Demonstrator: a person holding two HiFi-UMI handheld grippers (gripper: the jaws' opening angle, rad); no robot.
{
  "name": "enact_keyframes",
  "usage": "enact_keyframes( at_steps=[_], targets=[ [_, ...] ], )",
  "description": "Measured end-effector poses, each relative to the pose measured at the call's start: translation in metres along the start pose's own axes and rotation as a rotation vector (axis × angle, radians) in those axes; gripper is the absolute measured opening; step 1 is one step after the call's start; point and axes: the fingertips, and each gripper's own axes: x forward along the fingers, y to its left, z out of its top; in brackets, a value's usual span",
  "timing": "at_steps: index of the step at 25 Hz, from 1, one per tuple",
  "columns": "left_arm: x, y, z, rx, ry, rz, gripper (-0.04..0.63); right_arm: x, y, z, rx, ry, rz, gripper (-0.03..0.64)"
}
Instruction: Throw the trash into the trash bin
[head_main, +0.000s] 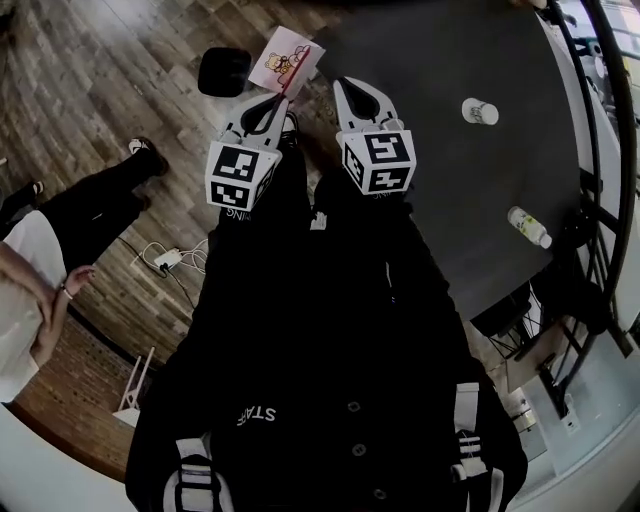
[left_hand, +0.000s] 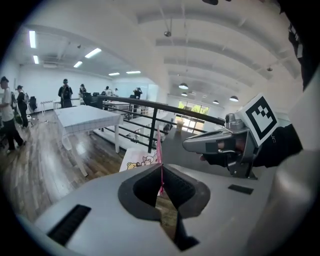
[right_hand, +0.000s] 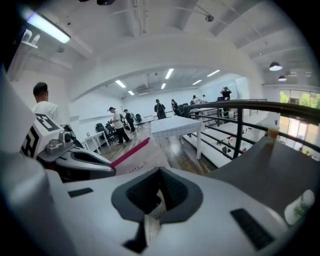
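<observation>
Both hands out front, side by side, tipped down a bit. Left gripper (head_main: 275, 103) & right gripper (head_main: 345, 90) each have jaws pressed shut on the near edge of the flat pink-and-white packet (head_main: 285, 55). It's held above the wood floor, near a black tub (head_main: 223, 72) & the dark table (head_main: 440, 150). Can't tell if the tub's the bin. Arms lost in black sleeves.

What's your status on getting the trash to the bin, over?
Left hand-held gripper shut on cartoon-print packet. Right hand-held gripper shut on pale strip. Black trash bin just ahead. Nothing seen in the way.
</observation>
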Motion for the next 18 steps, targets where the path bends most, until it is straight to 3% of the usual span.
enact_keyframes(
  at_steps=[5,10,18],
  targets=[
    [-0.011,0.057,-0.02,-0.059,0.009,0.075,0.006,0.057,0.041,0.002,-0.037,0.043,0.078,0.014],
    [0.003,0.076,-0.04,-0.115,0.026,0.145,0.006,0.088,0.041,-0.008,-0.052,0.08,0.132,0.014],
    [0.015,0.177,-0.137,-0.241,0.083,0.238,0.006,0.196,0.092,-0.057,-0.077,0.175,0.191,0.014]
  ],
)
